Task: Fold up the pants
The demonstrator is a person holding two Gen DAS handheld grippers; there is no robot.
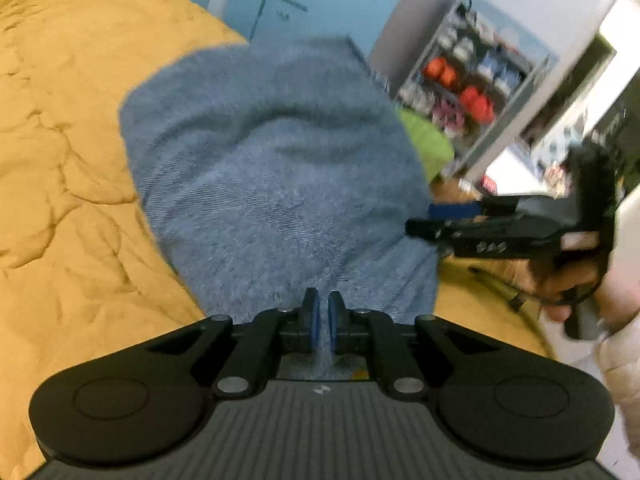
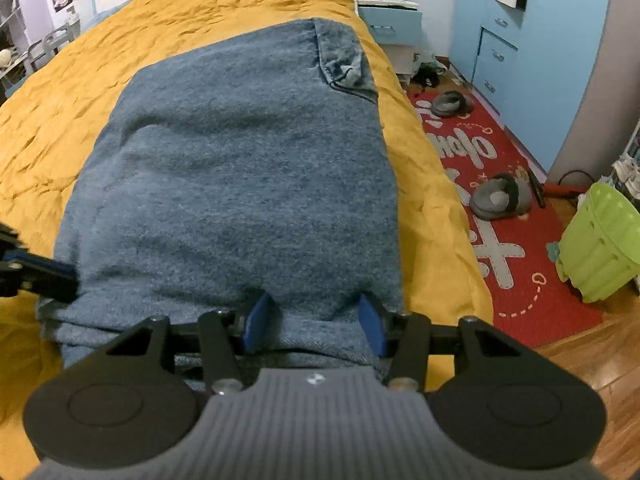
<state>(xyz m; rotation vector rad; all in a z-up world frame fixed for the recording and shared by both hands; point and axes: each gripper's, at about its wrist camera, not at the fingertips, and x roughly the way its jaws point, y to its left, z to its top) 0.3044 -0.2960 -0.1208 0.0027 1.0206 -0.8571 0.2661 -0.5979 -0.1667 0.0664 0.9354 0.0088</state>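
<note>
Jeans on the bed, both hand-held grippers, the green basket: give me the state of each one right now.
jeans: folded over, lying on the yellow bedspread
left hand-held gripper: shut on the jeans' near edge
right hand-held gripper: open, fingers astride the near edge
green basket: tilted, on the floor
slippers: apart on the red rug

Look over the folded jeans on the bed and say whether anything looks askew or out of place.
The jeans lie as a fairly tidy folded block on the yellow bedspread. One oddity: at the far right corner a pocket lining sticks out, rumpled. On the floor, two grey slippers lie apart on the red rug.
</note>
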